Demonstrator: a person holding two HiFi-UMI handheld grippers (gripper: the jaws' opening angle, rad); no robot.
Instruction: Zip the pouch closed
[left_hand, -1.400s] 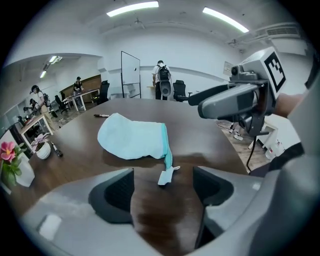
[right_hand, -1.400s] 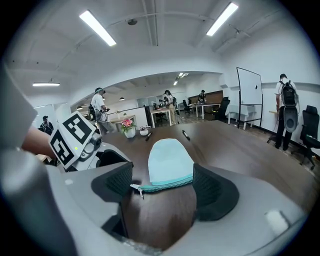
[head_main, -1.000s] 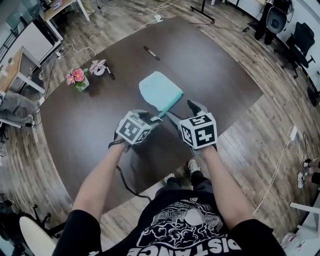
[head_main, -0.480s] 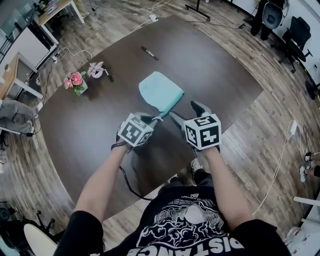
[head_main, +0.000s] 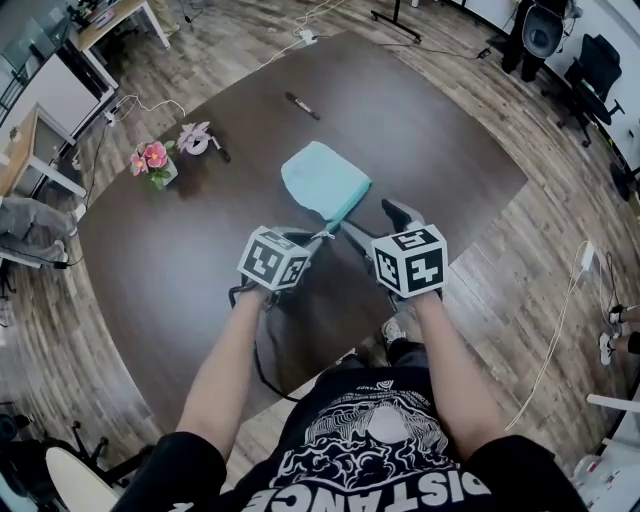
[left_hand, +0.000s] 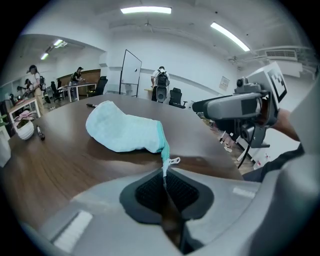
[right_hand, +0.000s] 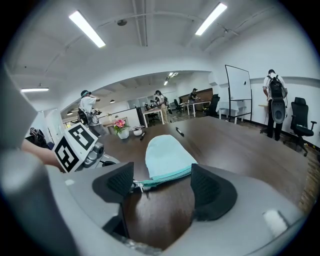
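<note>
Standing around: a marker pen (head_main: 302, 106) lies at the far side of the table (head_main: 200, 250), well apart from the pouch (head_main: 325, 180); at the far left a flower pot (head_main: 163, 172) stands with a small pale object (head_main: 195, 137) just beside it.
Room: wood-plank floor, office chairs (head_main: 545, 35) at the far right, a whiteboard (left_hand: 131, 72) beyond the table.
In the way: the left gripper (left_hand: 164, 184) and the right gripper (right_hand: 164, 184) sit close together at the pouch's near corner, and in the head view they cover the tip of that corner.
Pouch place: the middle of the table, rounded end far, zipper (right_hand: 165, 179) edge near, towards the person.
Pouch contents: hidden; the body humps up softly.
Flower pot contents: pink flowers (head_main: 150, 153).
Left jaws: pressed together on the tail of the zipper tape at the pouch's near corner; the pull tab (left_hand: 173, 161) sticks out to the right just past the pads.
Right jaws: wide apart and holding nothing; the zipper edge shows across the gap just beyond the pads, its pull end near the left pad.
Materials: the pouch is pale turquoise fabric with a nubbly, towel-like surface and a darker teal zipper tape; the pull tab is small, flat and silvery; the table is dark brown, glossy, with wood grain; the grippers are smooth grey with black ribbed pads.
</note>
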